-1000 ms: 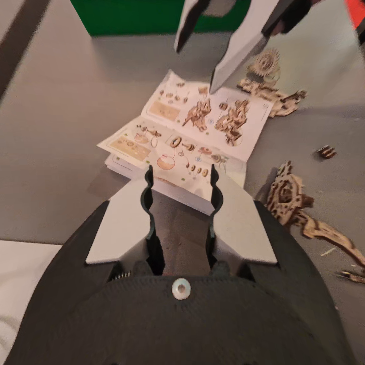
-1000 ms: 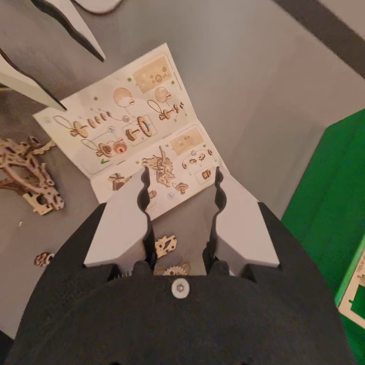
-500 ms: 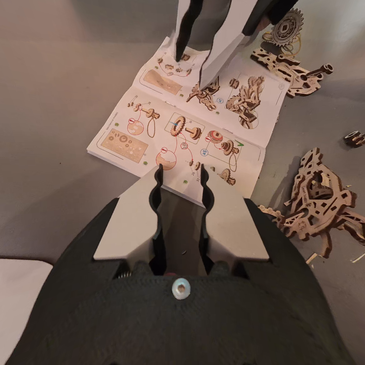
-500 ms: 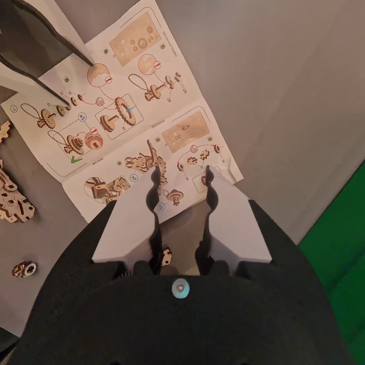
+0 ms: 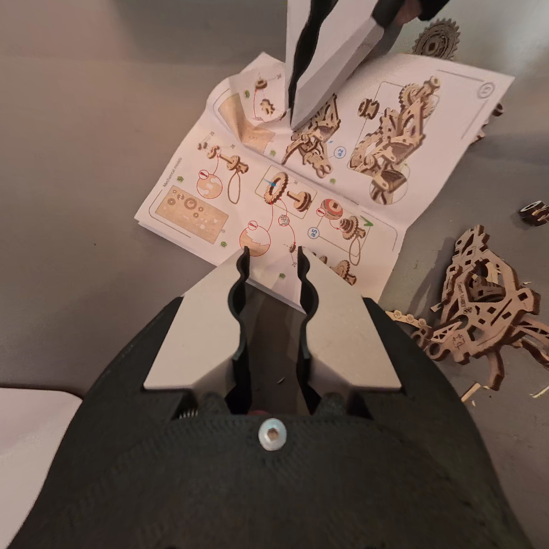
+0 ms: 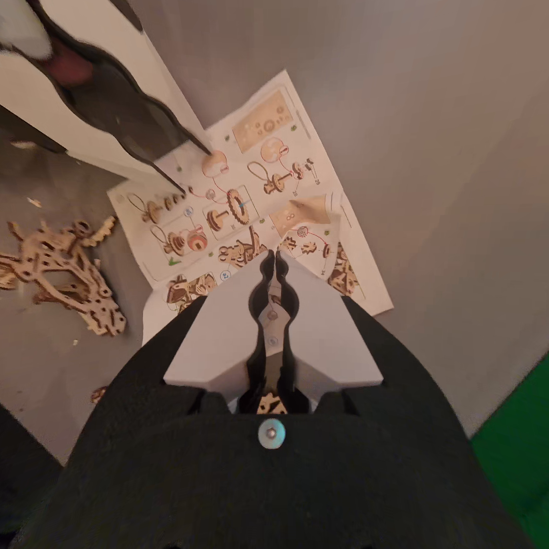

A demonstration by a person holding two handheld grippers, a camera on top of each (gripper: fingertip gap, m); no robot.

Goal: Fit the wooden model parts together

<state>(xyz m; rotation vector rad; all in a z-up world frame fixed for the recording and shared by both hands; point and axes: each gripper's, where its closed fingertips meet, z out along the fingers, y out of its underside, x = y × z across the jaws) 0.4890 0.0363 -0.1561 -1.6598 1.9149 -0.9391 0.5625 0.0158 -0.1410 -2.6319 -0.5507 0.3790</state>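
An instruction booklet (image 5: 297,193) lies open on the grey table; it also shows in the right wrist view (image 6: 252,193). My right gripper (image 6: 274,253) is shut on the corner of a booklet page (image 6: 306,214), which is folded upward. It appears from the far side in the left wrist view (image 5: 292,118), with the curled page (image 5: 255,98) beside it. My left gripper (image 5: 271,251) is open and empty at the booklet's near edge. A wooden model assembly (image 5: 481,312) lies right of the booklet, also seen in the right wrist view (image 6: 65,267).
A dark wooden gear (image 5: 436,38) lies beyond the booklet and a small wooden part (image 5: 534,212) sits at the right edge. Wood slivers lie around the assembly. A green surface (image 6: 520,445) borders the table. A white object (image 5: 29,430) lies at the near left. Some 9 cm of space lies between my two pairs of fingers. The dark wooden gear (image 5: 436,38) is about 15 cm from my right fingertips and 20 cm from my left.
Both grippers dropped closer to the booklet. The right gripper went from open to shut on a page corner and folded it up. The left jaws narrowed slightly.
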